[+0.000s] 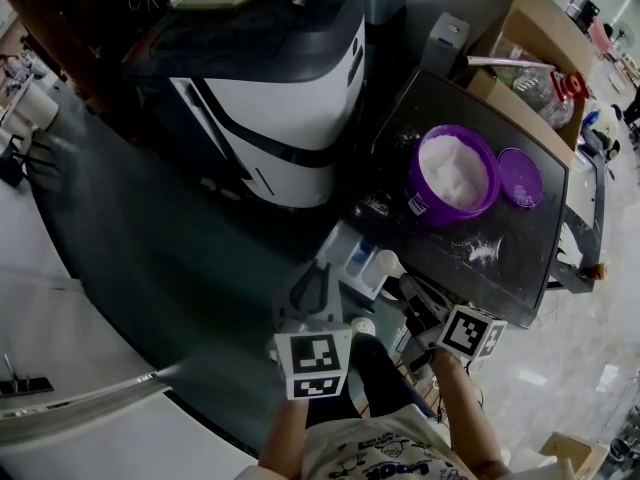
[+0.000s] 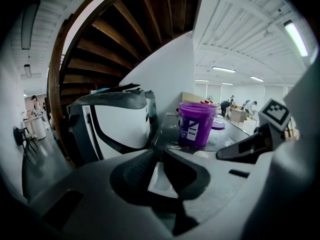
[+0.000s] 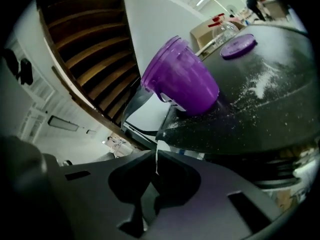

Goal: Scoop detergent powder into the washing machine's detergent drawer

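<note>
A purple tub (image 1: 455, 173) of white powder stands open on the dark table (image 1: 515, 268), its lid (image 1: 520, 176) beside it. Below the table's near corner the white detergent drawer (image 1: 352, 256) sticks out. My left gripper (image 1: 318, 280) is at the drawer's near end, shut on a flat white piece (image 2: 161, 178) that looks like the drawer's edge. My right gripper (image 1: 408, 290) is shut on a thin white handle (image 3: 157, 156), and the scoop's white bowl (image 1: 386, 263) sits just over the drawer. The tub (image 3: 182, 81) shows ahead in the right gripper view.
The white and black washing machine (image 1: 270, 98) stands left of the table. Spilled powder (image 1: 483, 251) lies on the tabletop near the tub. A cardboard box (image 1: 525, 23) and a red-capped bottle (image 1: 548, 86) stand beyond the table. The person's legs are below the grippers.
</note>
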Demonstrator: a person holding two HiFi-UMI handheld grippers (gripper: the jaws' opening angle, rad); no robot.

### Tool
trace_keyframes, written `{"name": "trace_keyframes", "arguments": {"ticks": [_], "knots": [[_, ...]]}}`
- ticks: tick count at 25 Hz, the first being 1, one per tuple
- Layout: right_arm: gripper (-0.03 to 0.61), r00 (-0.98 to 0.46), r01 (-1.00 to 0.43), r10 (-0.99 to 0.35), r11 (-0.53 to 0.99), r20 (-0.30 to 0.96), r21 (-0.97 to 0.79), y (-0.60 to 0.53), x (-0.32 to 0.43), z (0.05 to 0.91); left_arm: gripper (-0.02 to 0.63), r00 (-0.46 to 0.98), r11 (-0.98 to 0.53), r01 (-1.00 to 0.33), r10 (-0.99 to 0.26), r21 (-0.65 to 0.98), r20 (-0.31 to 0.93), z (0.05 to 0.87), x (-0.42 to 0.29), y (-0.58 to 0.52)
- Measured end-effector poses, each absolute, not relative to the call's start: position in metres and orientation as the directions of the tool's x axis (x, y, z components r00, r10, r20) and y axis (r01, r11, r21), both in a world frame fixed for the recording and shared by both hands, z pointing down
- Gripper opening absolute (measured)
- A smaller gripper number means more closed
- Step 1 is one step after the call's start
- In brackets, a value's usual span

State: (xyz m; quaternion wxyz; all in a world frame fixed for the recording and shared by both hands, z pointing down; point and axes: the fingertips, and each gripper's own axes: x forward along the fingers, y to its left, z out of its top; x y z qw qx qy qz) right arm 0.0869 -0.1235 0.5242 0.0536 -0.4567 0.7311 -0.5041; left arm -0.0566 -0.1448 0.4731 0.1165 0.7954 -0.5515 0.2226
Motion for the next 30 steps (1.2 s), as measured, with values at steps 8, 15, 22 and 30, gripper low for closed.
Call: {"name": "trace_keyframes", "arguments": {"ticks": [8, 15, 22, 30], "knots": [[0.020, -0.511, -0.803, -0.697, 0.178, 0.503, -0.569, -0.125, 0.084, 0.543, 0.066, 0.285, -0.359, -0.931, -0.826, -0.065, 0.487, 0.476, -0.064, -0.147], [0.020, -0.470, -0.870, -0.688, 0.256, 0.553, -0.421, -0.126, 0.078, 0.552, 0.066, 0.279, -0.350, -0.935, -0.827, -0.060, 0.488, 0.479, -0.068, -0.147], [0.020, -0.395, -0.912, -0.683, 0.373, 0.614, -0.171, -0.126, 0.074, 0.558, 0.066, 0.274, -0.344, -0.937, -0.827, -0.057, 0.491, 0.480, -0.071, -0.146], [0.020, -0.310, -0.841, -0.690, 0.520, 0.655, 0.149, -0.126, 0.060, 0.567, 0.066, 0.263, -0.331, -0.942, -0.829, -0.053, 0.493, 0.482, -0.075, -0.144]]}}
